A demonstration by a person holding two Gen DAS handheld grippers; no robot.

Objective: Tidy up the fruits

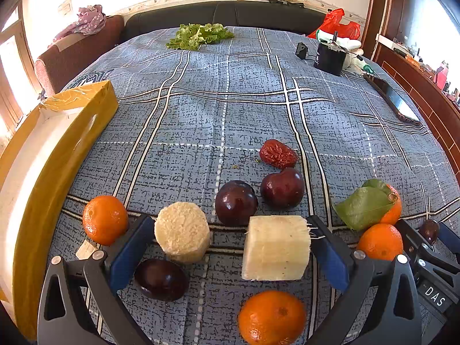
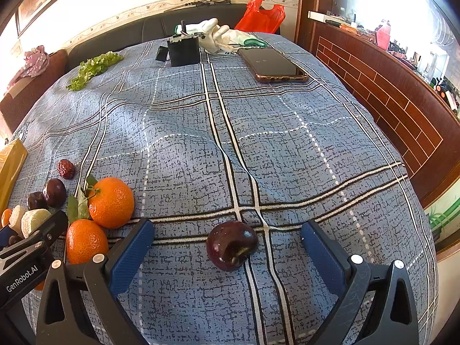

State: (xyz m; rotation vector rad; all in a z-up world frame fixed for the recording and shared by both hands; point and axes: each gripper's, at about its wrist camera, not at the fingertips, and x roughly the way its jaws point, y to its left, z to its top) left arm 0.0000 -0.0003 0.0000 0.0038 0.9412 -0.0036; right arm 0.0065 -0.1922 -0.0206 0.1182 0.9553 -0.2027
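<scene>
Straddling glossy round plum (image 2: pixel 231 245): right gripper (image 2: pixel 227 244), blue fingers apart.

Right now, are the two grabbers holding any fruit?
Left gripper: open, holding nothing.
Right gripper: open around the dark plum, not gripping it.

A dark plum (image 2: pixel 232 245) is seen lying between the right gripper's (image 2: pixel 227 247) spread fingers; two pale sugarcane chunks (image 1: pixel 275 247) sit within the left gripper's (image 1: pixel 230 247) span.
</scene>
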